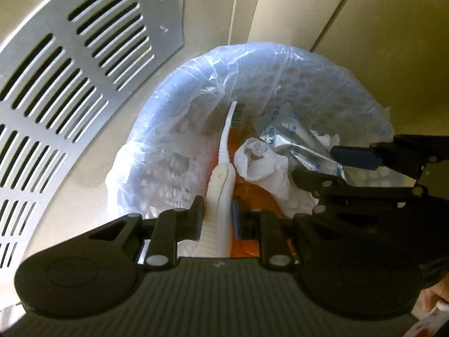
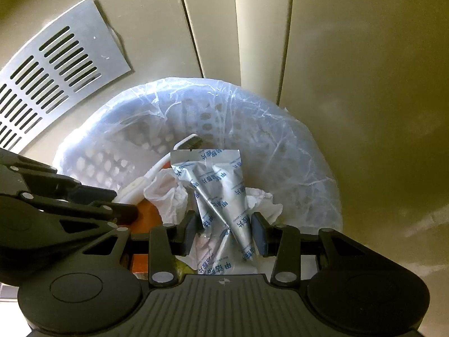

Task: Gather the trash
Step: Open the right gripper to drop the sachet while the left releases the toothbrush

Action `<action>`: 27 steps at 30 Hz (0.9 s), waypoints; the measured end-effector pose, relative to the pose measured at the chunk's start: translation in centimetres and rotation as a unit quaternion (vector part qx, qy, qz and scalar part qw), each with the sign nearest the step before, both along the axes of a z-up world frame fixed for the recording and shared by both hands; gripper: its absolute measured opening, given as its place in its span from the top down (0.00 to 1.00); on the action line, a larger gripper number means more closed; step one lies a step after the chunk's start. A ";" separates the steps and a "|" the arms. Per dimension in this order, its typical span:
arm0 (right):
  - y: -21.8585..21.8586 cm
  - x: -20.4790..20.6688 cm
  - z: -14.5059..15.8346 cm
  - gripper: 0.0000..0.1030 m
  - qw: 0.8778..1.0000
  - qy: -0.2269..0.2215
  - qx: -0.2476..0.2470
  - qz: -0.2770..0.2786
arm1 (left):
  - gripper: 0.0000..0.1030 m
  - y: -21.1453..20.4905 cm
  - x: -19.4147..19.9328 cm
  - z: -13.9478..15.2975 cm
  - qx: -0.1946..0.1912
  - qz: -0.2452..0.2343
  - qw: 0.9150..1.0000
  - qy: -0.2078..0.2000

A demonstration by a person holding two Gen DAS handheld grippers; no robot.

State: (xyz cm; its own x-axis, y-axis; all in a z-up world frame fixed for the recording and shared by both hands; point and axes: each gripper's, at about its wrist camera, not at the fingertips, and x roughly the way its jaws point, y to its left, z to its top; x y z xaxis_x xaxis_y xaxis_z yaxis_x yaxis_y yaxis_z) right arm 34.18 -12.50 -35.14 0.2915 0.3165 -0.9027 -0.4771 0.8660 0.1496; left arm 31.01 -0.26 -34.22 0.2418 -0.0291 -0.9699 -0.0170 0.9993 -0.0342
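A white perforated trash basket (image 1: pixel 179 84) lined with a clear bag stands on the floor; it also shows in the right wrist view (image 2: pixel 280 140). My left gripper (image 1: pixel 217 219) is shut on a white toothbrush (image 1: pixel 224 151) and holds it over the basket, bristles pointing away. My right gripper (image 2: pixel 227 230) is shut on a silver foil pouch (image 2: pixel 219 179) with blue print, held over the basket. Crumpled white tissue (image 1: pixel 261 165) and something orange (image 1: pixel 249 193) lie inside the basket. The right gripper (image 1: pixel 364 163) shows at the right of the left wrist view.
A metal vent grille (image 1: pixel 61 90) is set in the floor left of the basket; it also shows in the right wrist view (image 2: pixel 50 73). Beige cabinet panels (image 2: pixel 350 56) stand behind and to the right of the basket.
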 end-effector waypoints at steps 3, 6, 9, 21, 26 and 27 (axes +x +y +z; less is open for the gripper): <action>-0.3 0.0 0.7 0.57 1.000 -0.007 0.003 -0.001 | 0.81 0.4 -0.6 0.8 -0.002 0.005 1.000 -0.015; -0.6 -0.3 1.9 0.45 1.000 -0.018 0.007 0.002 | 0.77 0.8 -1.4 2.0 -0.001 0.009 0.999 -0.031; -0.9 -0.7 3.4 0.42 0.999 -0.032 0.010 0.003 | 0.76 1.1 -2.5 3.6 -0.007 0.014 0.999 -0.045; -2.2 -4.6 12.2 0.42 0.998 -0.059 0.026 0.020 | 0.68 2.3 -8.3 12.2 -0.027 0.067 0.993 -0.093; -2.7 -6.7 16.4 0.42 0.996 -0.071 0.046 0.028 | 0.64 2.4 -9.9 15.4 -0.026 0.080 0.991 -0.104; -2.9 -7.1 17.1 0.42 0.996 -0.073 0.050 0.029 | 0.62 2.3 -10.2 16.1 -0.027 0.081 0.991 -0.106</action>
State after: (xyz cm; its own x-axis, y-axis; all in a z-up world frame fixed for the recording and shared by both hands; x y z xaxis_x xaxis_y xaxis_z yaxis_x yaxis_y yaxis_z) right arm 27.05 -15.35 -18.06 0.3965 0.4235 -0.8146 -0.5488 0.8206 0.1595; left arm 20.82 2.06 -18.17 0.4460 -0.0227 -0.8948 -0.1645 0.9806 -0.1069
